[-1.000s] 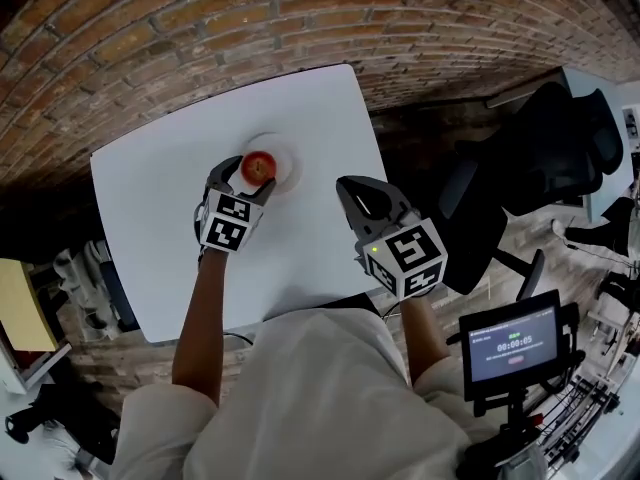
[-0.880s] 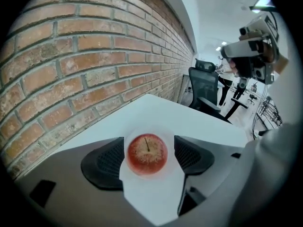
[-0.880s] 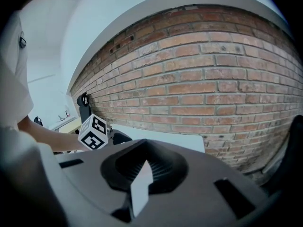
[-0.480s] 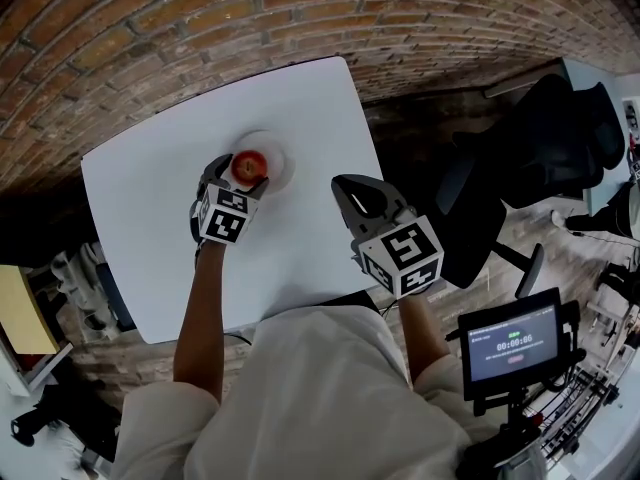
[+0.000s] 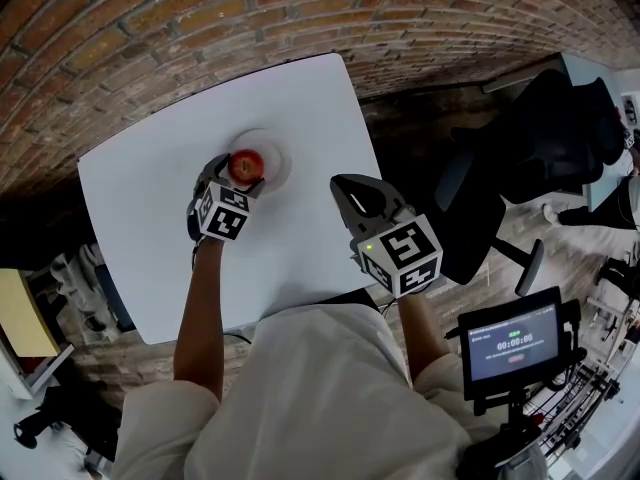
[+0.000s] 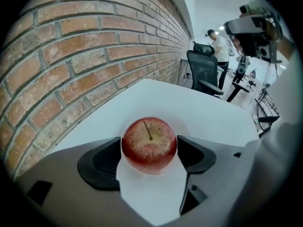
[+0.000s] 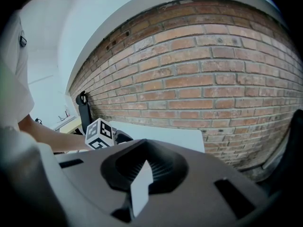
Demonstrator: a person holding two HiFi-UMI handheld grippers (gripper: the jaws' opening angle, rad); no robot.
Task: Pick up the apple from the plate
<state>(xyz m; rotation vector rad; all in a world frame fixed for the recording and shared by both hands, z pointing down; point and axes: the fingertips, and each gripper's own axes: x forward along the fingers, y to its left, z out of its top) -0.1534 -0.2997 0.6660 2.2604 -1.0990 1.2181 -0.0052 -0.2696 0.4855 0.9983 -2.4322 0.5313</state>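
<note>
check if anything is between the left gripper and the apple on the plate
Nothing visible. The red apple sits on the round white plate, right between the jaws of the left gripper, which have just been opening.

Light is soft and even, and shadows stay faint. The white worktop (image 5: 300, 108) is bright, nearly washed out, while the floor (image 5: 410, 128) beside it falls dim. All three views bulge like a fisheye: the brick wall (image 5: 200, 18) bows in its courses and the corners go black. In the left gripper view the apple (image 6: 149, 143) is sharp with a faint sheen; the far room (image 6: 222, 8) glares white.
</note>
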